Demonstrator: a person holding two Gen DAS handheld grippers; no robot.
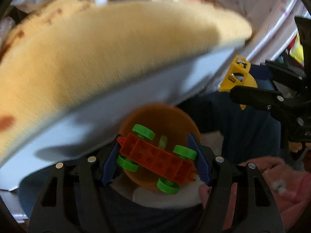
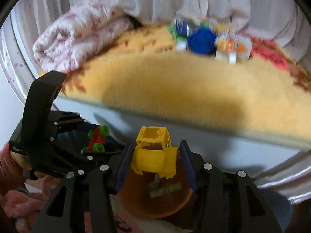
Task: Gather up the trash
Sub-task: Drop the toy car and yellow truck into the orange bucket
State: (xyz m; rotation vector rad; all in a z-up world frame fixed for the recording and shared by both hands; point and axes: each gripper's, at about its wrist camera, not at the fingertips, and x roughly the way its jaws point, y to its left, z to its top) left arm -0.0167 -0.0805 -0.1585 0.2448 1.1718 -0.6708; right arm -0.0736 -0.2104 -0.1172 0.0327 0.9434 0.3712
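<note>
Holding two plastic toys above a translucent orange plastic bowl (image 1: pixel 161 120), beside a bed with a fuzzy yellow blanket (image 1: pixel 108 54).

The left tool (image 1: pixel 156 162) is clenched on an orange brick-built toy car with green wheels (image 1: pixel 155 158); the right tool (image 2: pixel 154 162) is clenched on a yellow plastic toy truck cab (image 2: pixel 153 153). Both toys hang over the bowl's mouth, which already has some small green pieces (image 2: pixel 165 191) inside.

Both fisheye views are bright but heavily motion-smeared around the yellow blanket (image 1: pixel 108 44) (image 2: pixel 194 89), which carries a broad soft shadow along its lower edge, with straight lines bowing near the black rim and nearer things sharper.
</note>
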